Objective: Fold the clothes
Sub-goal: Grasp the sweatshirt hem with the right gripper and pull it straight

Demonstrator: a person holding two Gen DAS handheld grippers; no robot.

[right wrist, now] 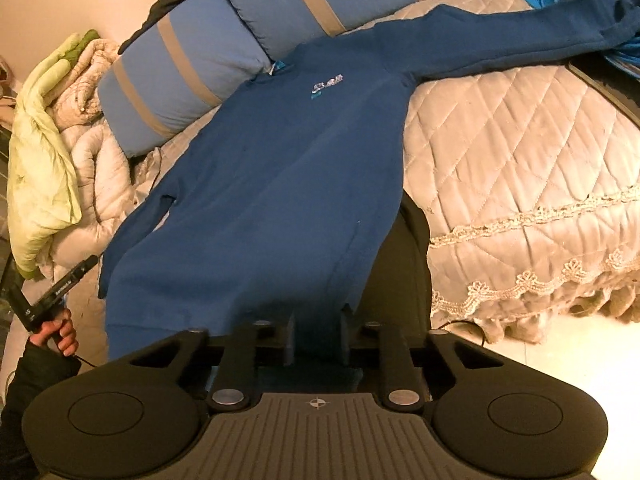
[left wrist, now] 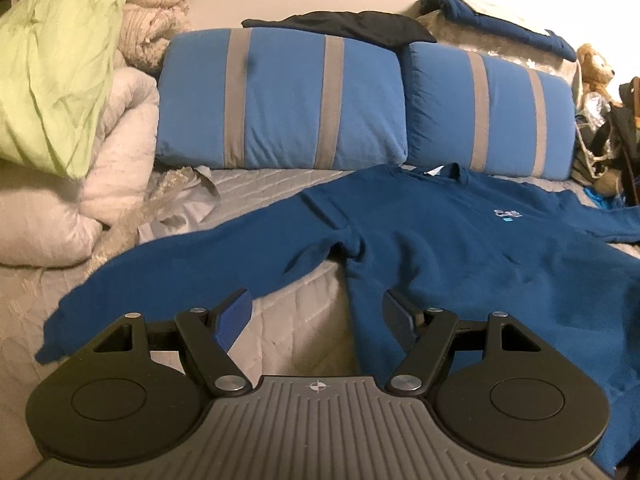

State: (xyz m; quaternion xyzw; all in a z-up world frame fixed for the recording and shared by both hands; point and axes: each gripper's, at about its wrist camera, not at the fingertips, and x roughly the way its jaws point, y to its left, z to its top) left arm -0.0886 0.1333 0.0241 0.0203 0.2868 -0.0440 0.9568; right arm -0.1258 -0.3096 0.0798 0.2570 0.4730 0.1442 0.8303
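I see a big dark blue long-sleeved sweatshirt (left wrist: 460,248) lying flat on the bed, front side up. I will use it as my landmark. It rests on a quilted beige bedspread (right wrist: 520,152) with a lace edge. Its collar points toward two blue pillows with grey stripes (left wrist: 280,100), which sit just past its top. One sleeve (left wrist: 180,264) stretches out to the side toward a pile of white and light green bedding (left wrist: 60,100) beyond the cuff. The other sleeve (right wrist: 520,36) reaches out the other way, toward the far edge of the bed. A small pale logo (right wrist: 326,87) sits on the chest.

My left gripper (left wrist: 316,316) has its fingers spread wide apart. It hangs over the side of the sweatshirt, near the armpit of the first sleeve, and nothing is between its blue pads (left wrist: 232,320).

My right gripper (right wrist: 318,336) is at the bottom hem of the sweatshirt. Its fingers are pressed close together, pinching the blue cloth of the hem.

In the right view, a hand (right wrist: 60,332) in a dark sleeve holds the handle of the other gripper, off to the side of the sweatshirt.
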